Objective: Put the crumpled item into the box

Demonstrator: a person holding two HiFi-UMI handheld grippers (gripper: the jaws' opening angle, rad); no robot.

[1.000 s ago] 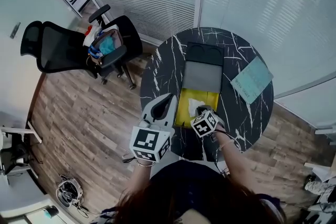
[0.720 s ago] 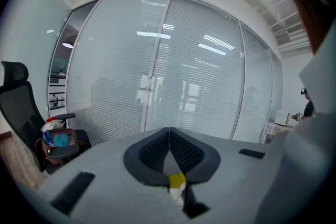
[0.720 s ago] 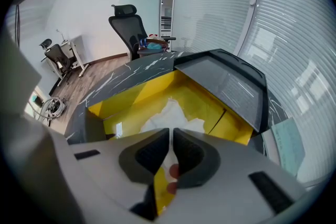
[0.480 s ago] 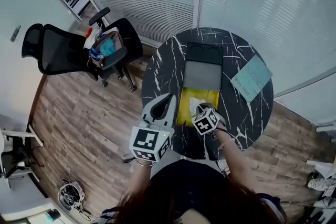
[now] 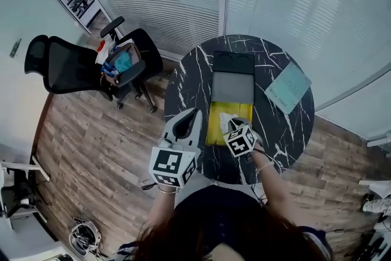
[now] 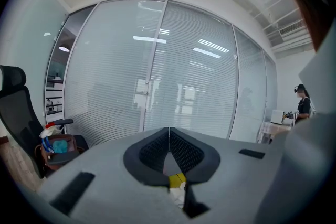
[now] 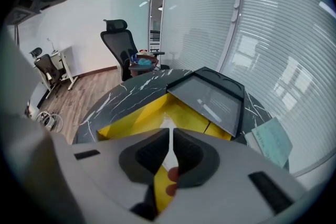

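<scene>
A box with a yellow inside (image 5: pixel 215 128) (image 7: pixel 131 113) lies open on the round black marble table (image 5: pixel 189 79), its grey lid (image 5: pixel 232 87) (image 7: pixel 210 99) folded back. The white crumpled item (image 5: pixel 226 120) (image 7: pixel 166 123) rests inside the box. My right gripper (image 5: pixel 234 124) (image 7: pixel 171 132) hovers over the box's near right part, jaws shut to a thin slit, the white item just beyond and below its tips. My left gripper (image 5: pixel 194 112) (image 6: pixel 169 129) is held up left of the box, shut and empty, facing the blinds.
A teal sheet (image 5: pixel 288 86) (image 7: pixel 273 141) lies on the table's right side. A black office chair (image 5: pixel 67 64) (image 7: pixel 118 44) with bags on it stands on the wood floor to the left. Glass walls with blinds run behind the table.
My right gripper has edged a little forward over the box. The crumpled item stays in the same spot in the box, and the left gripper holds still.
</scene>
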